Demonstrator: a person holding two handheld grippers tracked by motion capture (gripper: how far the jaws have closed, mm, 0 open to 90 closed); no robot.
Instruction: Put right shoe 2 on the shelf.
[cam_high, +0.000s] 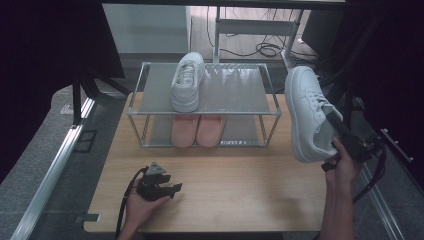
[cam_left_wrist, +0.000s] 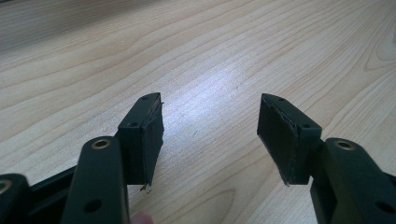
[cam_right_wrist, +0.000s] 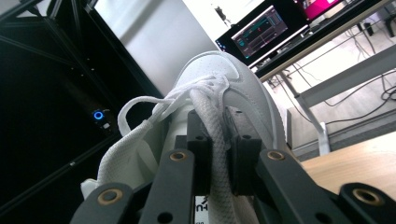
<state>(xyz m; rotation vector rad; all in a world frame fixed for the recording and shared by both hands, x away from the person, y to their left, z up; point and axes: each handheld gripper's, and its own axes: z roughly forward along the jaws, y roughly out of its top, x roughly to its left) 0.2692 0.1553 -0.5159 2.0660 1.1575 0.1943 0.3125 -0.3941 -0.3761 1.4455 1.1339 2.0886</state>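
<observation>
Table (cam_high: 225, 200) front bare; right tool (cam_right_wrist: 218, 154) holds sneaker (cam_high: 307, 112) past right edge.

Dim surroundings — soft tabletop glare

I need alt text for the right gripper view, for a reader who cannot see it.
The right gripper has its two black jaws shut on the padded collar of a white sneaker, laces loose. Behind it are a lit monitor and a wooden table.
</observation>
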